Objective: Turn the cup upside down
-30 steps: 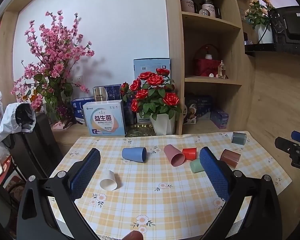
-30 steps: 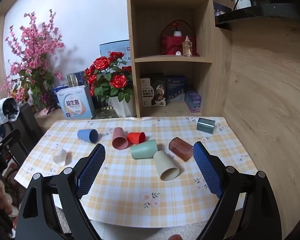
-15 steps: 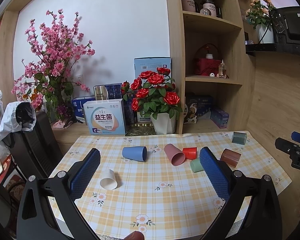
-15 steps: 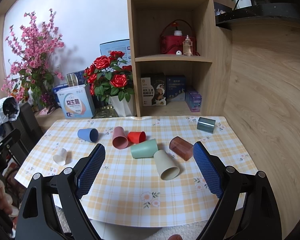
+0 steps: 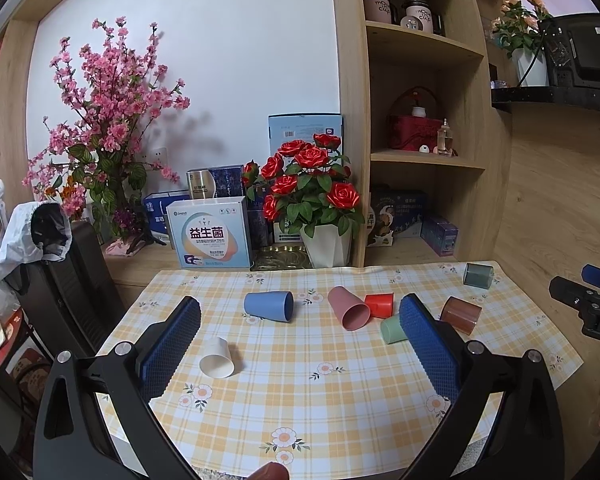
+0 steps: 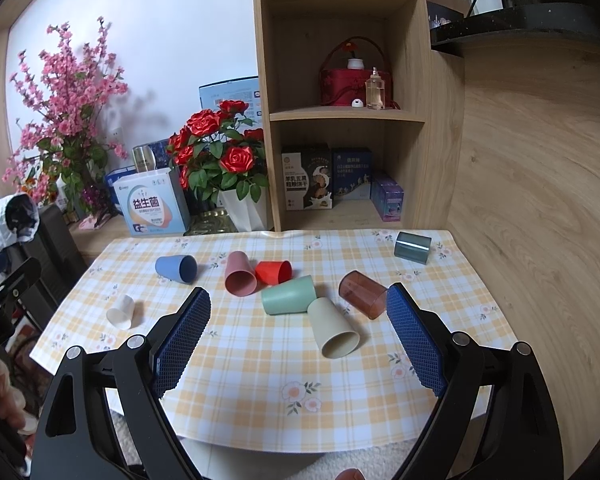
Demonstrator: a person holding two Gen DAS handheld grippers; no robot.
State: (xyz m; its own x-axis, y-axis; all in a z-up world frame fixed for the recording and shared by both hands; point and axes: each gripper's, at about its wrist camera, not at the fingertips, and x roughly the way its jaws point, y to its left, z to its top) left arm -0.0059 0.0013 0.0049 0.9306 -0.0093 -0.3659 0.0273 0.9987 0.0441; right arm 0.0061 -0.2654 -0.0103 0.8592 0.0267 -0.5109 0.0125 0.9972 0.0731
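Note:
Several cups lie on their sides on the checked tablecloth (image 6: 260, 368): white (image 6: 121, 312), blue (image 6: 176, 268), pink (image 6: 240, 273), red (image 6: 274, 272), green (image 6: 288, 295), beige (image 6: 334, 328), brown translucent (image 6: 362, 294) and grey-green (image 6: 412, 247). My right gripper (image 6: 298, 334) is open and empty, held above the table's near edge, with the beige cup between its fingers in view. My left gripper (image 5: 300, 340) is open and empty, above the near left of the table; the white cup (image 5: 217, 358) lies by its left finger. The blue cup (image 5: 269, 306) and pink cup (image 5: 348, 308) lie beyond.
A white pot of red roses (image 5: 312, 208), boxes (image 5: 208, 238) and pink blossom branches (image 5: 104, 128) stand behind the table. A wooden shelf unit (image 6: 340, 112) and a wood wall (image 6: 540, 200) bound the back and right. A black chair (image 5: 60, 280) stands at the left.
Both views have shifted very slightly, as if both grippers edged a little forward. No cup has moved. Both grippers stay open.

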